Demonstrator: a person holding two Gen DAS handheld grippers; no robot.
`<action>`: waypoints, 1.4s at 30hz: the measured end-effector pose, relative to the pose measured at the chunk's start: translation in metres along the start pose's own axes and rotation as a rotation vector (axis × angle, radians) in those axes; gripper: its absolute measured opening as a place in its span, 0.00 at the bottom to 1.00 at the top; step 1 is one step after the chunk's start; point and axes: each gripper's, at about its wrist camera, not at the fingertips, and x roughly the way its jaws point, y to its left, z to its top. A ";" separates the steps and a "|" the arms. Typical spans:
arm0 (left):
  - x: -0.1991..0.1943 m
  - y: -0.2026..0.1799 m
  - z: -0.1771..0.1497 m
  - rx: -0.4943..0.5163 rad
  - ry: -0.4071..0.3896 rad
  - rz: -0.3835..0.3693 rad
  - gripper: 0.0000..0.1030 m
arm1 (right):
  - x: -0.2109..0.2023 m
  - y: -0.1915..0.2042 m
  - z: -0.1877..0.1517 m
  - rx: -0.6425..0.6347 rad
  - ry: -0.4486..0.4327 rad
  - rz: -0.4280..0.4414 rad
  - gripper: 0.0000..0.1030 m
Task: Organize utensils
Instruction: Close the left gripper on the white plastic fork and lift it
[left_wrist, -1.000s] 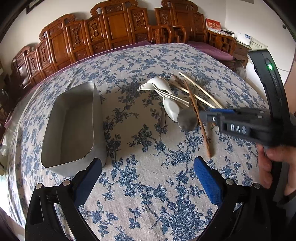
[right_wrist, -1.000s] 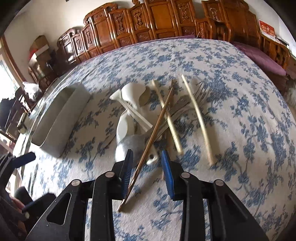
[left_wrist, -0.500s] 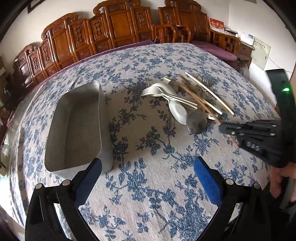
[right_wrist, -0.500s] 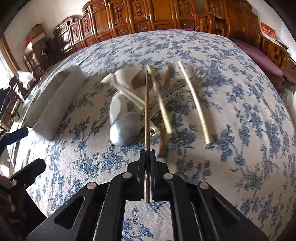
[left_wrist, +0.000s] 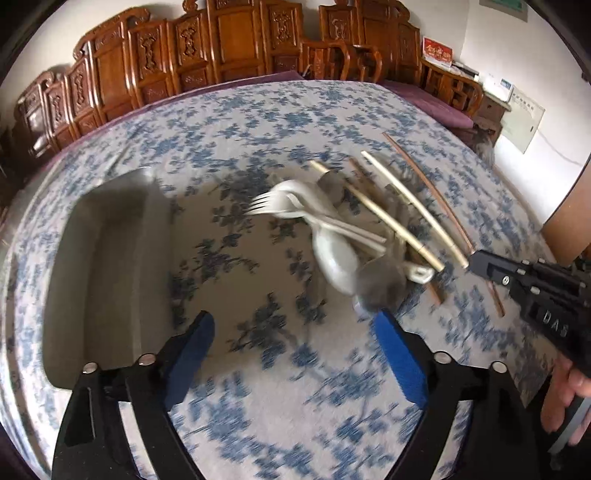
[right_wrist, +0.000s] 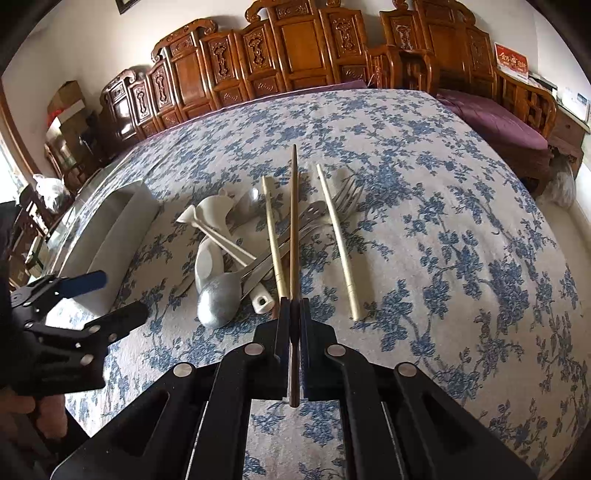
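My right gripper (right_wrist: 294, 312) is shut on a brown chopstick (right_wrist: 294, 221) and holds it above the utensil pile, pointing away from me. The pile has two pale chopsticks (right_wrist: 337, 236), white ceramic spoons (right_wrist: 208, 258), a metal spoon (right_wrist: 218, 301) and metal forks (right_wrist: 343, 195). In the left wrist view the right gripper (left_wrist: 476, 263) holds the brown chopstick (left_wrist: 432, 188) right of the pile (left_wrist: 332, 236). My left gripper (left_wrist: 295, 339) is open and empty, low over the cloth between the metal tray (left_wrist: 107, 258) and the pile. The tray also shows in the right wrist view (right_wrist: 122, 236).
The table wears a blue-flowered cloth (right_wrist: 443, 221). Carved wooden chairs (right_wrist: 295, 51) line its far side. A purple cushion (right_wrist: 498, 114) lies at the right. The left gripper (right_wrist: 88, 299) appears at the left edge of the right wrist view.
My right gripper closed on the brown chopstick and lifted it off the pile. My left gripper moved forward toward the pile and stayed open.
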 end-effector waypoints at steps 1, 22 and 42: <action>0.003 -0.006 0.003 0.005 -0.003 -0.021 0.77 | -0.001 -0.002 0.001 0.004 -0.004 -0.001 0.06; 0.050 0.015 0.055 -0.151 0.000 -0.048 0.64 | -0.004 -0.017 0.006 0.065 -0.023 0.038 0.06; 0.062 0.032 0.071 -0.254 -0.026 -0.076 0.13 | -0.003 -0.013 0.006 0.064 -0.017 0.057 0.06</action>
